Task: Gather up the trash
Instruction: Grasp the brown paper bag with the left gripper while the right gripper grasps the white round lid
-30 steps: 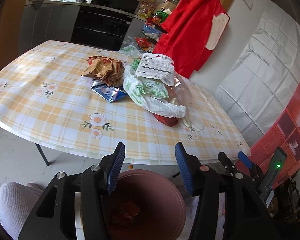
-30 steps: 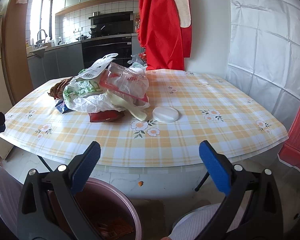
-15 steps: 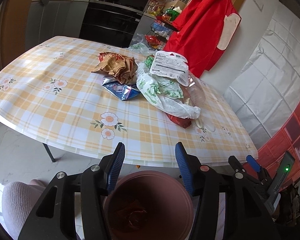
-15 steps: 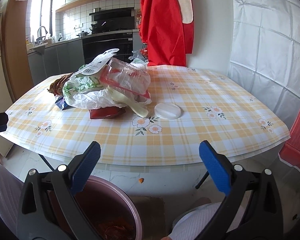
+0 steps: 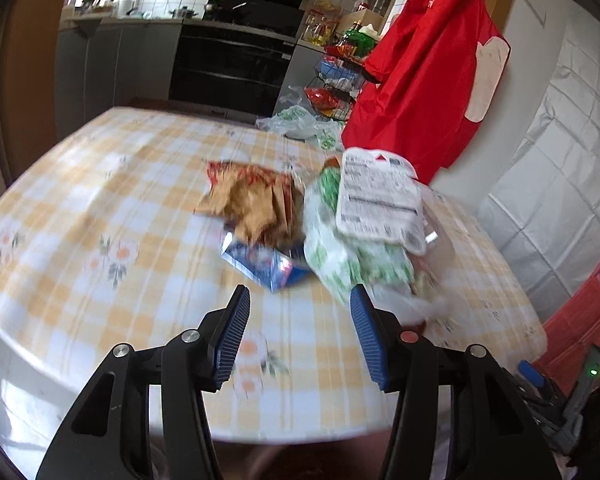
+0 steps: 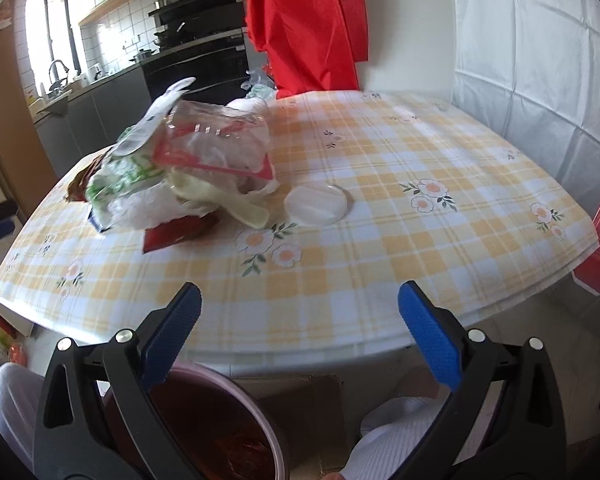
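A pile of trash lies on the checked table (image 5: 80, 208): a brown crumpled wrapper (image 5: 252, 200), a blue packet (image 5: 264, 264), and a white-green plastic bag (image 5: 340, 248) with a labelled package (image 5: 376, 200) on top. My left gripper (image 5: 298, 332) is open and empty, over the table's near edge, short of the blue packet. In the right wrist view the pile (image 6: 188, 168) has a clear tray, a red wrapper (image 6: 172, 234) and a round white lid (image 6: 316, 204) beside it. My right gripper (image 6: 300, 332) is wide open and empty, above the pink bin (image 6: 220, 432).
A red apron (image 5: 428, 80) hangs on the wall behind the table. The kitchen counter and oven (image 5: 228, 68) stand at the back. A person's knees (image 6: 396, 432) and cardboard on the floor (image 6: 300, 404) lie beside the bin below the table edge.
My left gripper has risen from over the bin and moved forward over the table toward the trash pile. My right gripper has lifted and moved slightly closer to the table.
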Action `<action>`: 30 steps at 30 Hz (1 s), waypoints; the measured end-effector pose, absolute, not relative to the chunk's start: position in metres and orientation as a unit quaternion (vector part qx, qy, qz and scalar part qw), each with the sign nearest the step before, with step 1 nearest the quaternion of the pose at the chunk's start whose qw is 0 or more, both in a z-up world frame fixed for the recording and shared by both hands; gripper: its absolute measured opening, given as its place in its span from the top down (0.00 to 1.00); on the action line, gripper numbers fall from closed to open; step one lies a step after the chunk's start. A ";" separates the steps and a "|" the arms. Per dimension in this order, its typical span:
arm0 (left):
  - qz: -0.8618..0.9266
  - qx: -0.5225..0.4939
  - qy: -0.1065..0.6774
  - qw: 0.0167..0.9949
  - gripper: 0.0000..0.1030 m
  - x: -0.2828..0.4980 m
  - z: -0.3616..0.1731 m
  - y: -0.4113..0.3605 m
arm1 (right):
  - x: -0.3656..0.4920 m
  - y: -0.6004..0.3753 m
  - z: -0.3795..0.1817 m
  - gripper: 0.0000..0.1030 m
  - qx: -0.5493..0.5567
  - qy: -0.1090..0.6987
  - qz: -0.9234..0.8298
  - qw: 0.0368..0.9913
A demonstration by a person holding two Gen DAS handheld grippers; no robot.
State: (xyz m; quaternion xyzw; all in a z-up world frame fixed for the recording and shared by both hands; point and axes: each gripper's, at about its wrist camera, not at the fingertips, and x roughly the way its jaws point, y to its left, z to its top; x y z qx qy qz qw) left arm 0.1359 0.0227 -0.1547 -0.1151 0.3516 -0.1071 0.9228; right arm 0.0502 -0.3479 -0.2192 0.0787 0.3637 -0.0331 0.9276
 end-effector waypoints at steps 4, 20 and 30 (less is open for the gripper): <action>-0.093 -0.082 0.351 0.928 0.50 0.189 -0.154 0.008 | 0.071 -0.354 -0.216 0.06 0.083 0.361 -0.009 0.929; -0.080 -0.035 0.386 0.918 0.77 0.267 -0.202 -0.010 | 0.156 -0.382 -0.243 0.11 -0.003 0.435 0.011 0.901; -0.073 -0.052 0.328 0.941 0.80 0.246 -0.163 0.011 | 0.193 -0.376 -0.266 0.28 0.007 0.466 0.013 0.885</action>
